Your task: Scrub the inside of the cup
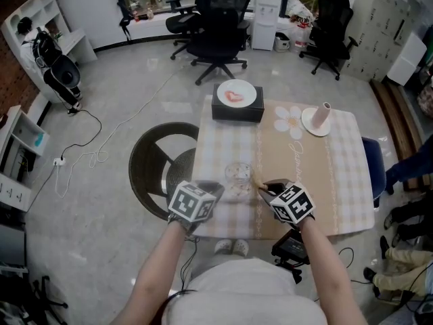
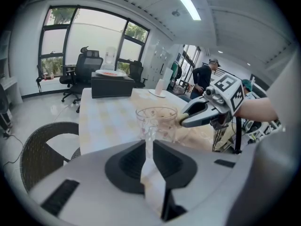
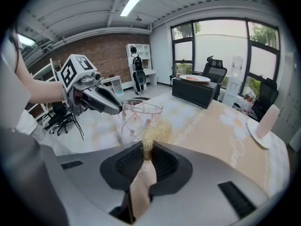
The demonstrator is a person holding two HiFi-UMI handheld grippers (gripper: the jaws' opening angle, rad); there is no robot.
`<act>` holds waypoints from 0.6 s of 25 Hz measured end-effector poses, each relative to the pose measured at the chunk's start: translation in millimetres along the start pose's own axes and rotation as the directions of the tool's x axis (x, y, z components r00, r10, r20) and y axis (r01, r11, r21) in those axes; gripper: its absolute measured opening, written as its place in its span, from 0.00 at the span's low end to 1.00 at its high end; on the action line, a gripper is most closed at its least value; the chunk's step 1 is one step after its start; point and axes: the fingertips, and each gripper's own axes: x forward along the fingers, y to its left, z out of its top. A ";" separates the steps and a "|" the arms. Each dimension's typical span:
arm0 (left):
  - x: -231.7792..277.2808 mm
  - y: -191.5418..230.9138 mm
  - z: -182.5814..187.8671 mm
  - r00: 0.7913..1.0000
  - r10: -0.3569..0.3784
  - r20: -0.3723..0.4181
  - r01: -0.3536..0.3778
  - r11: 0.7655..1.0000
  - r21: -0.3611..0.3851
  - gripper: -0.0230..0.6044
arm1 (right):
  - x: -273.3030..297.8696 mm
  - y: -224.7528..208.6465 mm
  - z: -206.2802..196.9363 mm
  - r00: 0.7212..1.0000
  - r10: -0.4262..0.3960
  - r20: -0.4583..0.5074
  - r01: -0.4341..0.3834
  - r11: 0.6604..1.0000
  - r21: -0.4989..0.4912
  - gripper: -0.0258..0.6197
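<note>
1. Writing: a beige band of the tabletop [image 1: 352, 181] cloth, beyond the cup, carries a line of cursive letters beside a printed white daisy [image 1: 292, 120], but the letters are too small to read. Each gripper cube carries black-and-white square markers and no words.
2. The cup [image 1: 238, 175] is of clear glass with small pink marks on its wall. It stands upright on the checked part of the cloth, close to the near edge of the tabletop.
3. The left gripper [image 2: 149, 145] has its jaws almost together, clamped on the thin wall of the cup at the rim.
4. The right gripper [image 3: 146, 149] has its jaws closed on a tuft of straw-coloured scrubbing fibre [image 3: 153, 134]. The tuft is at the cup's rim on the right side; I cannot tell if it is inside the glass.
5. Far behind the cup there is a black box [image 1: 237, 110], and on it a white plate [image 1: 247, 95] with something pink.
6. Behind the cup to the right, a white saucer [image 1: 312, 124] carries a pale pink tumbler [image 1: 323, 116].
7. The room is an office with a grey glossy floor [image 1: 122, 100], black office chairs [image 1: 220, 26] beyond the box, a dark woven chair [image 1: 145, 161] left of the cup, large windows [image 3: 225, 46] and a brick wall [image 3: 108, 51].
</note>
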 end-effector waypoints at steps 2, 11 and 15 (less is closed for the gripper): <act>0.1 -0.3 -0.5 1.000 -0.002 0.000 0.002 1.000 0.012 0.11 | 2.4 2.7 -6.2 1.000 0.013 -0.024 -0.013 1.000 -0.002 0.12; 1.2 -7.4 -9.6 1.000 -0.023 -0.017 0.025 0.994 0.107 0.11 | -1.8 -5.2 -13.3 0.998 -0.001 -0.058 0.002 1.000 0.006 0.12; 2.3 -11.2 -13.3 0.999 -0.034 -0.031 0.038 0.991 0.132 0.11 | -10.6 -16.2 7.9 0.997 -0.059 0.048 0.059 0.998 -0.005 0.12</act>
